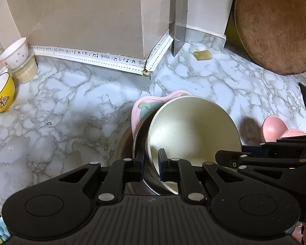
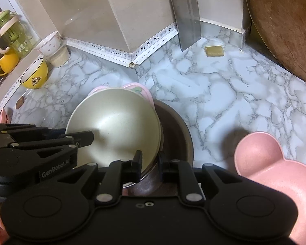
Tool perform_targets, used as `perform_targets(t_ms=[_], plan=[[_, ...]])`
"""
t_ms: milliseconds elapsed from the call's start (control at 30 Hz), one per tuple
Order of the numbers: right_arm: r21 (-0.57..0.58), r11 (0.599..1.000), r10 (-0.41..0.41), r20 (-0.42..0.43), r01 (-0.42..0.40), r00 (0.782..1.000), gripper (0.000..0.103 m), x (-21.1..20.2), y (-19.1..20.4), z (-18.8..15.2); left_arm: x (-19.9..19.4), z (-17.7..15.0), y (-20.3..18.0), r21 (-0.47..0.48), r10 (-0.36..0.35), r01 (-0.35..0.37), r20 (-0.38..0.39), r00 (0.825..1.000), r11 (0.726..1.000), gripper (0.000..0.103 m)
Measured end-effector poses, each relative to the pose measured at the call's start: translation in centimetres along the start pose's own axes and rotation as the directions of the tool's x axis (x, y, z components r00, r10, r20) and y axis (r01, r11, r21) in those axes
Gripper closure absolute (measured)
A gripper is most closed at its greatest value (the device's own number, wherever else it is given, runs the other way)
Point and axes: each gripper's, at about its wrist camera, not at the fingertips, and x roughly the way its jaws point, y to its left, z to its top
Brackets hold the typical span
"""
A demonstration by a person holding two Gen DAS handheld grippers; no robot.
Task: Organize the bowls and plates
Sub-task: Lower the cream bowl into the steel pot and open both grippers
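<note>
A cream bowl (image 1: pixel 193 130) (image 2: pixel 116 124) lies tilted in a steel bowl (image 1: pixel 123 143) (image 2: pixel 177 134), with a pink plate (image 1: pixel 144 106) (image 2: pixel 137 87) tucked behind it. My left gripper (image 1: pixel 151 159) is shut on the near rim of the cream bowl, with the steel edge beside it also between the fingers. My right gripper (image 2: pixel 150 162) is shut on the opposite rim in the same way. Each gripper shows at the edge of the other's view. The stack sits low over the marble counter (image 1: pixel 71 94); whether it rests on it is hidden.
A pink bear-shaped dish (image 1: pixel 279 126) (image 2: pixel 265 163) lies to the right. At far left stand a yellow bowl (image 1: pixel 0 94) (image 2: pixel 34 75) and a white dotted bowl (image 1: pixel 15 53) (image 2: pixel 49 42) on a beige cup. A cleaver (image 1: pixel 179 20) and a round wooden board (image 1: pixel 275 24) lean at the back.
</note>
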Motion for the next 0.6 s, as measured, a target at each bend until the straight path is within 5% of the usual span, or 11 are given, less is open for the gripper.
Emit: perform_targets(t_ms=[600], plan=[[0.008, 1.0, -0.008, 0.058, 0.008, 0.998, 0.085, -2.1, 0.3, 0.0, -2.0, -0.4, 2.2, -0.041, -0.116, 0.118, 0.045, 0.992, 0.992, 0.076]])
